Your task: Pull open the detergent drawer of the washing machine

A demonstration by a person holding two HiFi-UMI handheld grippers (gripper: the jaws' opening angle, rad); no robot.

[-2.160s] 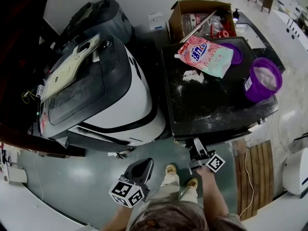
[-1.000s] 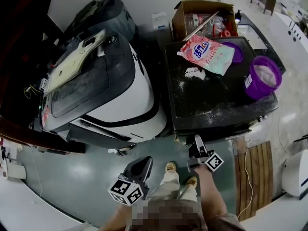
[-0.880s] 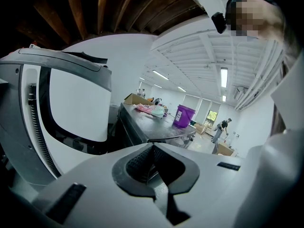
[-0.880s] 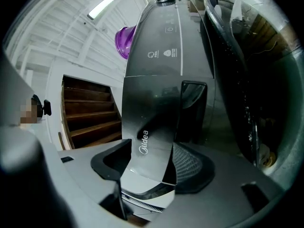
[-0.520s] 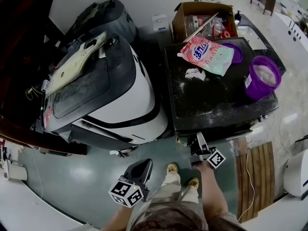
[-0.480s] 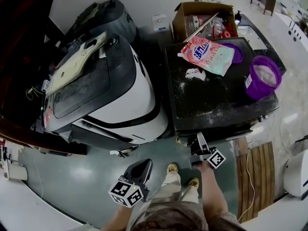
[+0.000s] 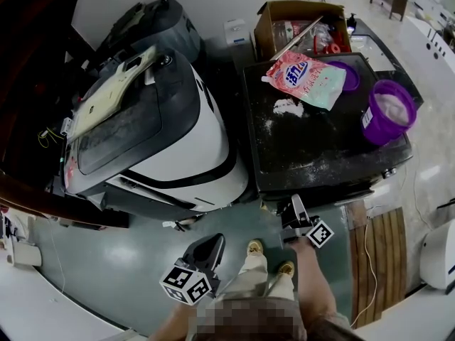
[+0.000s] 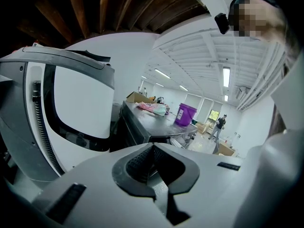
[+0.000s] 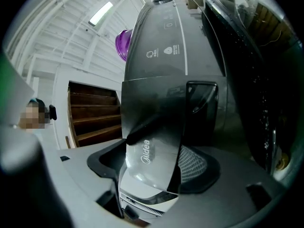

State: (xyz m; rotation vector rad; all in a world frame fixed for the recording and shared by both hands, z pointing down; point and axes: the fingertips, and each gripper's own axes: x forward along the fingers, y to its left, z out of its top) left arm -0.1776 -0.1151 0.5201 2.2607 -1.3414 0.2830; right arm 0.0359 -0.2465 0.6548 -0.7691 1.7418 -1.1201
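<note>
Detergent drawer, marked Midea, is seen at the upper left front corner of the dark washing machine; it is flanked by the closing jaws of the right gripper, not yet pressed. The left gripper is held low, jaws together and empty.

From above, the washing machine hides its front under its dark top; near right, a white appliance is cut off by the frame edge.
</note>
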